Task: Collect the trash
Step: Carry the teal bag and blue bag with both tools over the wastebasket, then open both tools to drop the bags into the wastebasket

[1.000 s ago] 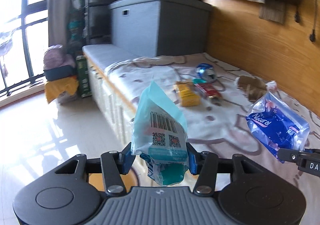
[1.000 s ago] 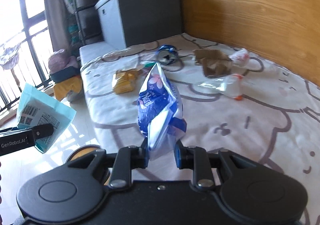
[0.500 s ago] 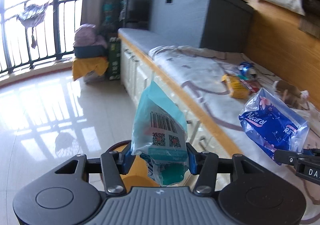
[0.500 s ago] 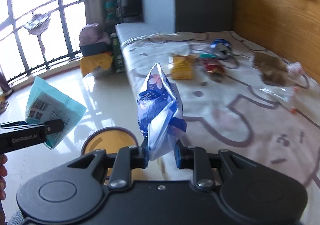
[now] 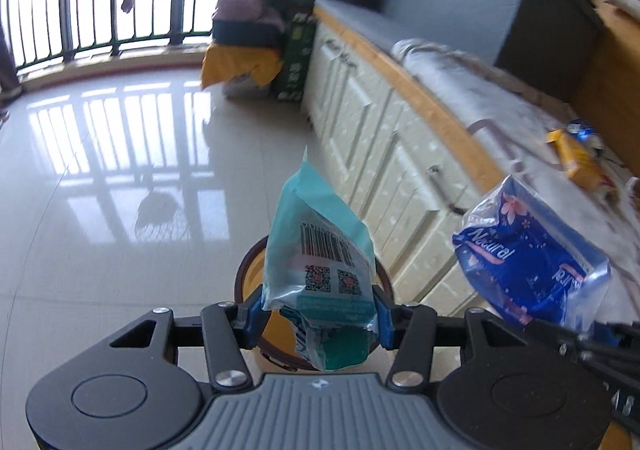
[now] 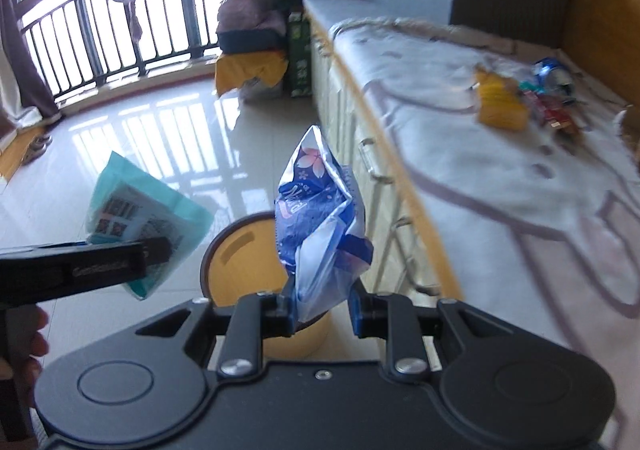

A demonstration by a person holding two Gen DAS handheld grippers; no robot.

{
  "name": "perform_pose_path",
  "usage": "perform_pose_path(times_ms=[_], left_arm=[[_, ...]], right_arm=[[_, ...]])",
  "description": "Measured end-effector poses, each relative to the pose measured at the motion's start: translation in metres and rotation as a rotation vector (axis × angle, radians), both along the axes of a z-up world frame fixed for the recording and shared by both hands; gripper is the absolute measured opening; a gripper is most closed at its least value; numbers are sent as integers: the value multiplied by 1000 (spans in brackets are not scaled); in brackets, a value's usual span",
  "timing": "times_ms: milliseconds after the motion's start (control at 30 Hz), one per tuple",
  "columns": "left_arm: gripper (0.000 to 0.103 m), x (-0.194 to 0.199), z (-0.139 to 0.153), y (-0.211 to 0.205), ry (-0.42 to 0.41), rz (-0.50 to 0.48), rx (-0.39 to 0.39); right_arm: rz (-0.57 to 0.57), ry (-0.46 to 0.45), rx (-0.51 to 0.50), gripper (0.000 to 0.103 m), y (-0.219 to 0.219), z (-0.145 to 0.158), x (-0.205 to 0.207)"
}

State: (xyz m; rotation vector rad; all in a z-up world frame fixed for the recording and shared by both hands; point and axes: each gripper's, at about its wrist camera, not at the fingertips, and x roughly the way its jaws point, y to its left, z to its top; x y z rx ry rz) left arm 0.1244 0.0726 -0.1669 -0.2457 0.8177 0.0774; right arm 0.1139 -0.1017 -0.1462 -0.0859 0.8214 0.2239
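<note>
Spreading across the left side of both views, the glossy tiled floor [image 5: 120,170] reflects the barred window [image 6: 80,10]. Along the right runs a long cream cabinet bench [image 5: 384,154] with a wooden edge, and a white patterned sheet [image 6: 500,178] covers its top. On that sheet, well apart from both grippers, lie a yellow packet [image 6: 500,106], a red wrapper [image 6: 556,114] just beside it and a blue item [image 6: 552,68] behind them. On the floor close to the bench stands a round yellow bin [image 6: 248,250] with a dark rim, open at the top. The left gripper [image 5: 318,316] is over this bin, and its blue fingers [image 5: 252,316] press from both sides on a teal packet [image 5: 316,250] that stands upright and shows a barcode and two QR codes. The right gripper [image 6: 318,308] holds a crumpled blue and white plastic bag [image 6: 320,226] with a flower print; the bag sits in the narrow gap between its fingers and rises above the bin rim. In the left view this bag [image 5: 528,262] hangs at the right, beside the cabinet doors.
</note>
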Motion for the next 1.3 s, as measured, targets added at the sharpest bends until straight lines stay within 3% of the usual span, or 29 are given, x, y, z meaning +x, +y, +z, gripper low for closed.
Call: perform_pose_path(times_ms=[433,700,1067,1300], left_arm=[[53,81,-82,9,158,170,-83],[53,106,-136,38,245,289,-167],[53,137,-173,44,326,219,-182],[53,142,-184,50,324,185,-194]], right_arm=[[46,131,-5,25,29,-72,64],[13,218,23,25,30,-116,117],[7,343,25,26,47,-178,176],[-1,370,59,29,50,-201,195]])
